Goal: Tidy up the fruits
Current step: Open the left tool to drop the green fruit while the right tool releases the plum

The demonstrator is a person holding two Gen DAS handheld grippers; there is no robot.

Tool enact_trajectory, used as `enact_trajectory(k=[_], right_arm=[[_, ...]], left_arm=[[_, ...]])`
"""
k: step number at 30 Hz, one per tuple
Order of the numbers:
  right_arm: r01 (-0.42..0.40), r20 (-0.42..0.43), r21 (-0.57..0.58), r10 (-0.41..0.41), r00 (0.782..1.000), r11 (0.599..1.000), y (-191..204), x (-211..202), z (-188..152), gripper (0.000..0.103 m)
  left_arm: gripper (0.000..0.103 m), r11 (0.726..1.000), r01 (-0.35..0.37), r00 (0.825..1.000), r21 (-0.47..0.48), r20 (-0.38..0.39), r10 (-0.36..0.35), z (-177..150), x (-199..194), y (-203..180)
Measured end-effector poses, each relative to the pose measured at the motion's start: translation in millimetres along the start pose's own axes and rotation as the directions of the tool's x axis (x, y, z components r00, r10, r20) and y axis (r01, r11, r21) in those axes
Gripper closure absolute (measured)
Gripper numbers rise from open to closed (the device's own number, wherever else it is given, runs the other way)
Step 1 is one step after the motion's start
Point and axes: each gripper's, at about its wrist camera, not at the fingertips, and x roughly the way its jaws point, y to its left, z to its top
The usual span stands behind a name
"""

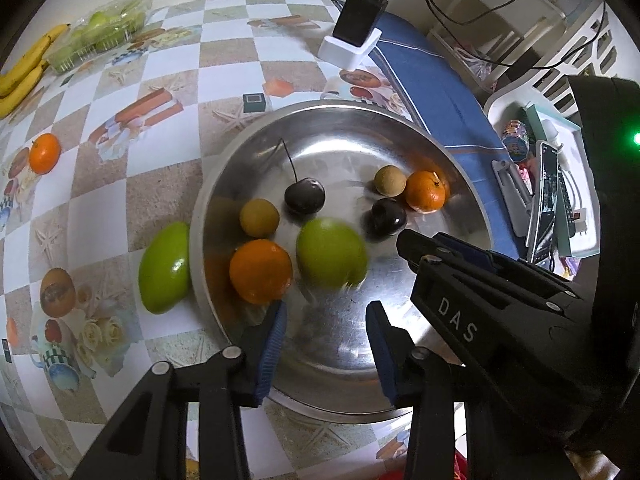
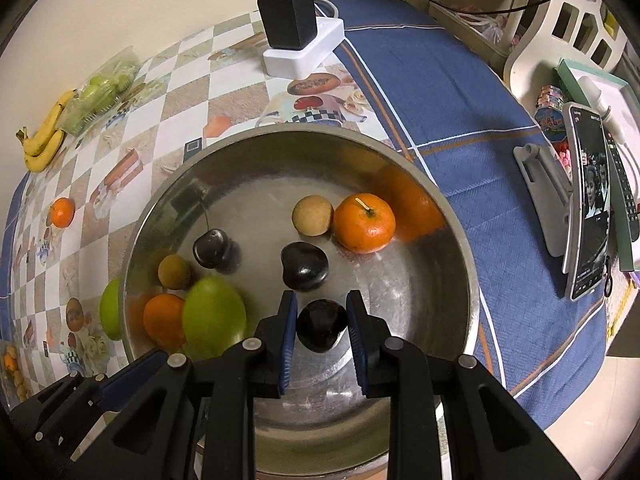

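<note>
My right gripper pinches a dark cherry just above the floor of the steel bowl. I judge this fruit small, smooth and soft, so I hold it at its widest part and press lightly. My left gripper stands spread and empty over the near side of the bowl. Inside the bowl, beyond the held cherry, lie a green mango, two mandarins, two brownish round fruits and two more cherries. Outside the bowl's left rim, another green mango touches it; far beyond are bananas.
</note>
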Motion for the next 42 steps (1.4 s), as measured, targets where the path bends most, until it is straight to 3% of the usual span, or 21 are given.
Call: enact_trajectory(k=[9,13,26,36,42], right_arm=[[0.005,-0.013,0.011,-0.005,1.0,1.0,-2.9,4.6,0.0,0.075],[0.007,-0.015,0.02,-0.007,1.0,1.0,-4.3,6.0,0.2,0.058],[-0.014,0.063,0.08,0.009,0.998,0.997,-16.3,-13.1,5.5,0.053],[-0.043,0.101,0.055,0.037,0.994,0.998,-7.7,-20.7,8.8,0.053],[-0.051,0.113,0.017,0.048,0.992,0.999,0.7,-22.9,9.0,0.053]], left_arm=[[0.059,1.0,-0.009,1.0,-0.025,-0.002,0.009,-1.4,-2.8,6.1],[0.059,0.999,-0.016,1.0,-0.032,0.002,0.016,-1.6,-4.6,6.8],[0.059,0.998,-0.031,0.997,-0.056,0.064,0.034,4.0,-23.7,11.6],[0.059,0.971,-0.094,0.979,-0.22,0.154,0.13,9.0,-47.9,53.2],[0.059,0.951,-0.099,0.976,-0.294,0.157,0.15,9.0,-50.3,69.6]])
